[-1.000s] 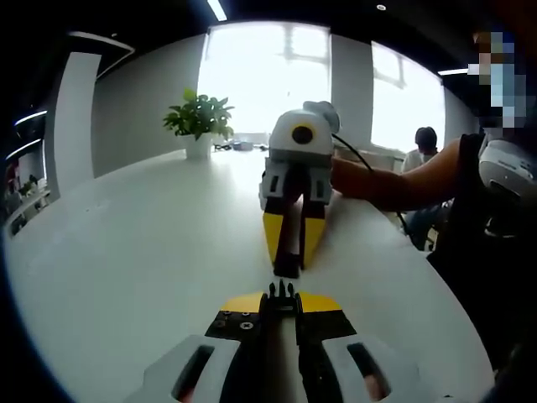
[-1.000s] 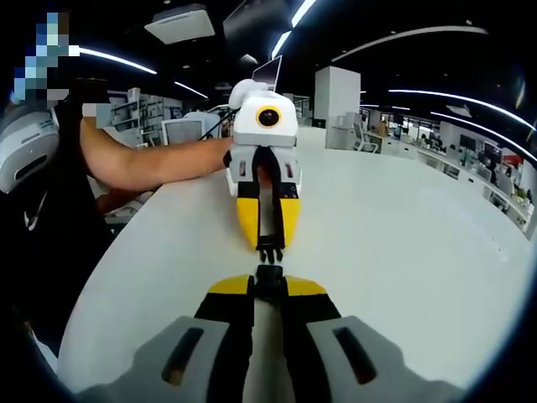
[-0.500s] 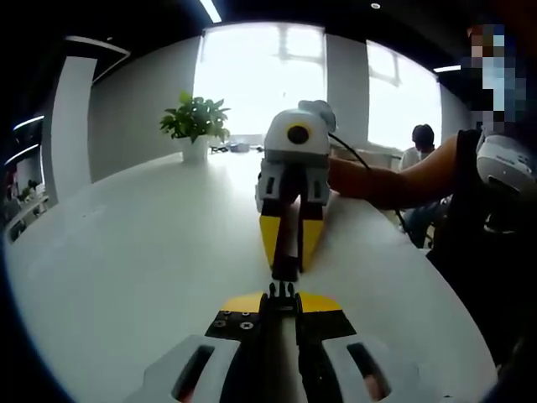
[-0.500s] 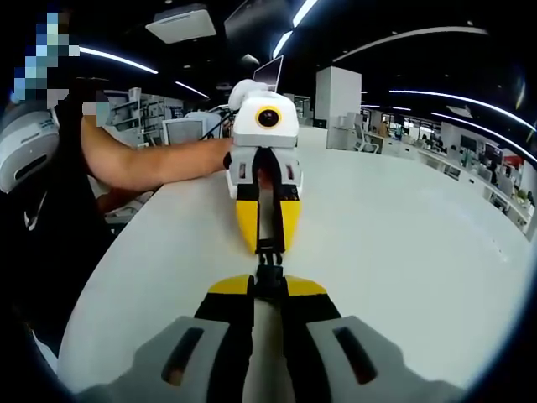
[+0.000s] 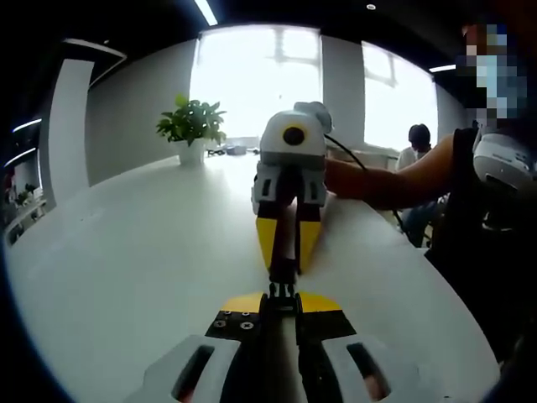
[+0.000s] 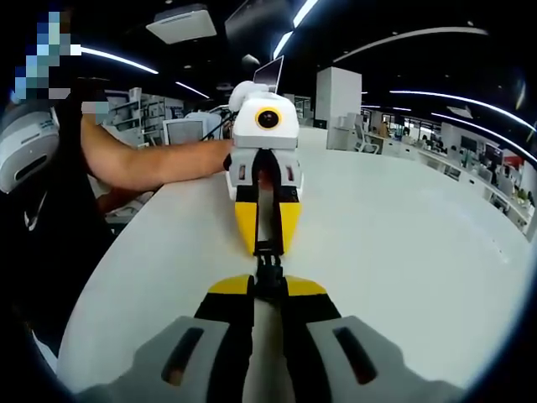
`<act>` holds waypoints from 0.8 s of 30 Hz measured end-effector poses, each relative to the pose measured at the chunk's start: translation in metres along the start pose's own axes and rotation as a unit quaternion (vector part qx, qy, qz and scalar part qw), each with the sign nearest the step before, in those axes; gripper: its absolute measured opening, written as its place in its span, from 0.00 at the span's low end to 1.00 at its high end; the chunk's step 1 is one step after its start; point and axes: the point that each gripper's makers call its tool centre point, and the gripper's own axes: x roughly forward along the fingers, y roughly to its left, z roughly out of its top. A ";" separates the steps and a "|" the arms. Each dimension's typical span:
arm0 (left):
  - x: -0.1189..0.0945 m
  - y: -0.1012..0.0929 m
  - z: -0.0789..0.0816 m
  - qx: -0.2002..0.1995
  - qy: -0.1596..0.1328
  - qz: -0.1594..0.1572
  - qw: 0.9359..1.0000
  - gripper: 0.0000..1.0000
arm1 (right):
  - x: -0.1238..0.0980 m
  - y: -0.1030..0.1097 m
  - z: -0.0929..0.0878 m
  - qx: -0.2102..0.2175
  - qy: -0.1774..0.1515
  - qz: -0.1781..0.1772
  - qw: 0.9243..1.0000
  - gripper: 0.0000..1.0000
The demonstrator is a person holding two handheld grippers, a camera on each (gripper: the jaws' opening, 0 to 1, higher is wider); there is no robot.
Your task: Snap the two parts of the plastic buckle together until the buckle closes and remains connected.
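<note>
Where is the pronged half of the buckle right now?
In the left gripper view, the pronged buckle half sits low centre, clamped in the left gripper, its prongs meeting the socket half held by the right gripper, over the white table.

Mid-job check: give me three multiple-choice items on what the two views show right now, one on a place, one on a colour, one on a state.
1. Where is the green potted plant?
A. at the white table's far edge, near the window
B. between the two tongs
C. on the floor

2. What colour are the jaw tips of the right tongs?
A. red
B. yellow
C. blue

3. How do the two halves of the black plastic buckle stand?
A. far apart
B. meeting tip to tip between the tongs
C. lying loose on the table

Answers: 1 A, it stands on the white table before the bright window. 2 B, yellow tips in the left gripper view. 3 B, the left tongs and right tongs each grip a half, and the halves touch.
</note>
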 end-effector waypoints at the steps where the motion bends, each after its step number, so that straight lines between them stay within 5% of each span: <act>1: 0.000 0.000 0.000 -0.001 0.000 0.000 1.000 0.11 | 0.000 0.000 0.000 0.000 0.000 0.000 1.000 0.11; 24: 0.001 -0.004 0.000 0.005 -0.003 -0.005 1.000 0.11 | 0.002 0.003 0.001 -0.003 -0.001 0.006 1.000 0.11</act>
